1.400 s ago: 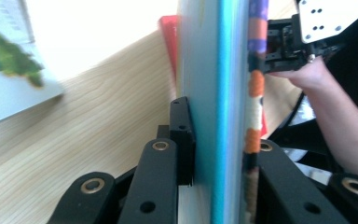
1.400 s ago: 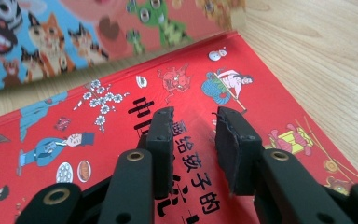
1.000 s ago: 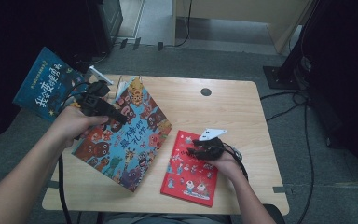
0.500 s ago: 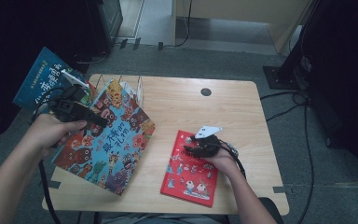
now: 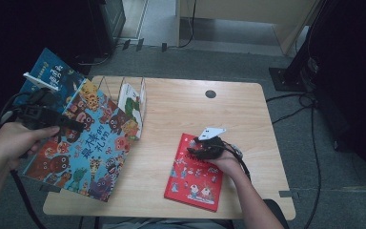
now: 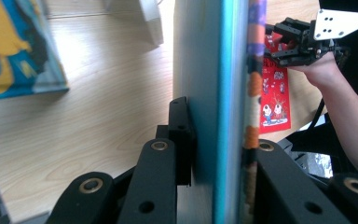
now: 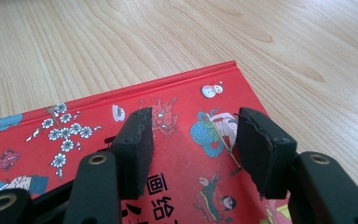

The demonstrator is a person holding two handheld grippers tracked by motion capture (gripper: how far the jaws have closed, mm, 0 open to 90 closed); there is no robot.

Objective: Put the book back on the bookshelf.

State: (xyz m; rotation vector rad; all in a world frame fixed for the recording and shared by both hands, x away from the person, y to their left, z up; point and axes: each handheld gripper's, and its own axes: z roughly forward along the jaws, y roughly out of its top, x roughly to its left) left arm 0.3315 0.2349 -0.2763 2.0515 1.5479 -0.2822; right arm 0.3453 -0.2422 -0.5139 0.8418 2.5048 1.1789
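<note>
A large colourful picture book hangs tilted over the table's left edge, and my left gripper is shut on its edge. In the left gripper view the black jaws clamp the book's teal edge from both sides. A red picture book lies flat on the table at front right. My right gripper hovers over its far edge. In the right gripper view its jaws have just been opening and stand open with nothing between them, the red cover underneath.
A slotted book rack stands at the table's back left with a white-and-green book in it. Another blue book lies beyond the left corner. A dark hole marks the tabletop. Cables run over the floor at right.
My left hand has carried the colourful book leftward, from over the table toward its left edge. The right hand has stayed over the red book and its jaws have widened.
</note>
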